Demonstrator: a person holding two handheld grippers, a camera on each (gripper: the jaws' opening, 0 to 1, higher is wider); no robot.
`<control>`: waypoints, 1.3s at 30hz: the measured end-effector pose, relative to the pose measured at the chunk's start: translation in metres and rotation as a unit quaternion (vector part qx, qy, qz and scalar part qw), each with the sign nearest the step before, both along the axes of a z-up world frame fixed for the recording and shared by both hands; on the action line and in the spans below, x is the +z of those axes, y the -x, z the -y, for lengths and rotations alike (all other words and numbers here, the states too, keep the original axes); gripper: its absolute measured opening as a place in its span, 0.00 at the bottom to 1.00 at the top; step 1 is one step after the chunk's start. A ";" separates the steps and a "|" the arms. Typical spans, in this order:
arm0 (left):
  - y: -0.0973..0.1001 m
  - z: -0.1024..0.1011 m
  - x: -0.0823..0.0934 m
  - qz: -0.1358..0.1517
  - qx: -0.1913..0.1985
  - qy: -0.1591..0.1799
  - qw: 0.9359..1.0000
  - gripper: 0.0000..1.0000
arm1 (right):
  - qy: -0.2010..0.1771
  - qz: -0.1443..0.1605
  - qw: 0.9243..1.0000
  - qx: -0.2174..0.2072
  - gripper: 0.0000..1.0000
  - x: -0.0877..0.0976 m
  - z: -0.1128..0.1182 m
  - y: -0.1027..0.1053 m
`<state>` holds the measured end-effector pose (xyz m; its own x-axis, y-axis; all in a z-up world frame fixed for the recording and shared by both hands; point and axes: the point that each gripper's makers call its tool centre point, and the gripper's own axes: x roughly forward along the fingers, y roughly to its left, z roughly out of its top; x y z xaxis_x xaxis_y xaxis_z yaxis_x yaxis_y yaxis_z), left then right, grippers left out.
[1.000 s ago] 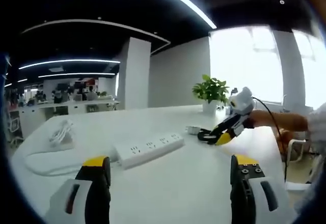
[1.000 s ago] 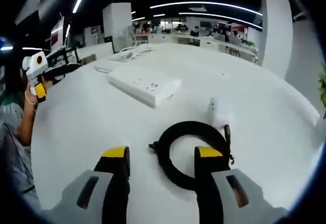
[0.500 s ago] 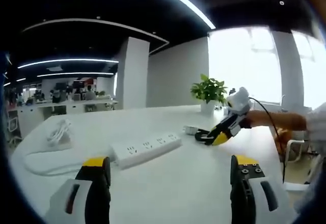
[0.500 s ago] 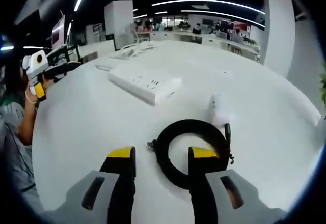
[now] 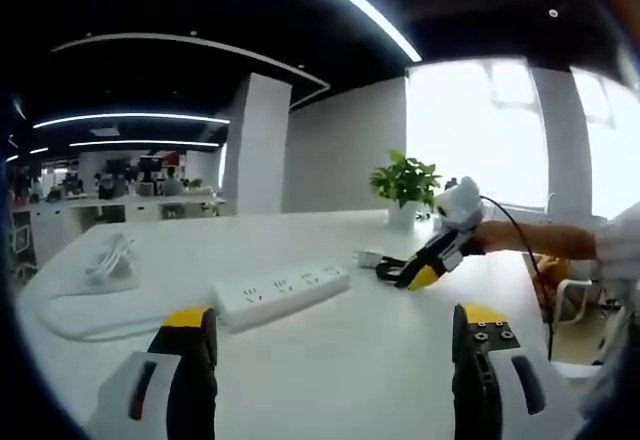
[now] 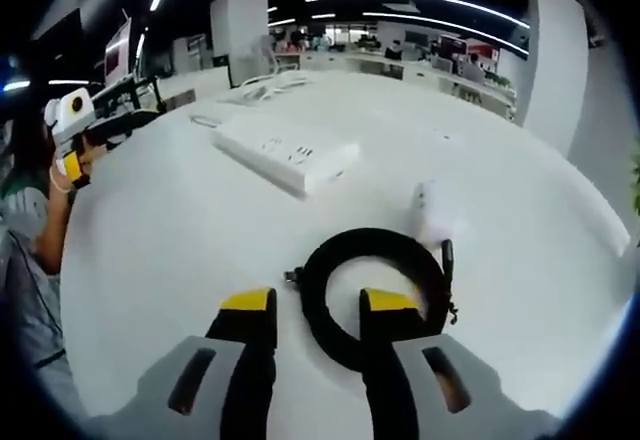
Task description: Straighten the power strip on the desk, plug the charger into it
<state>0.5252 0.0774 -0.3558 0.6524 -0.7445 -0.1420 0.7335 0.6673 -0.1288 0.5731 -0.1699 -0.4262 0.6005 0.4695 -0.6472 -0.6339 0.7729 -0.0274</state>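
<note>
Right gripper view: your right gripper, jaws partly spread, straddles the near edge of the black coiled cable on the white worktop; the white charger lies just beyond, the power strip farther off. Your left gripper hovers spread wide, holding nothing

Open-plan office, dark ceiling crossed by long curved light strips. A broad white desk ran through the foreground. Behind it stood a square white pillar and a plain white wall. Large windows were washed out with daylight. A small potted plant sat at the desk's far edge. Farther back were rows of white workstations with people seated, too small to make out.
</note>
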 end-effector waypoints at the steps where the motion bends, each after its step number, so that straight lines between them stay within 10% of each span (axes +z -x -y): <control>1: 0.000 -0.001 0.000 0.001 0.001 0.000 1.000 1.00 | 0.000 -0.002 1.000 0.002 0.29 0.000 0.000 0.001; 33: 0.002 -0.003 -0.001 -0.005 -0.004 0.008 1.000 1.00 | 0.081 0.012 0.995 0.065 0.07 0.000 -0.009 0.007; 39: 0.002 -0.004 0.000 -0.005 -0.002 0.011 1.000 1.00 | 0.047 0.007 0.997 0.058 0.07 0.008 -0.010 0.004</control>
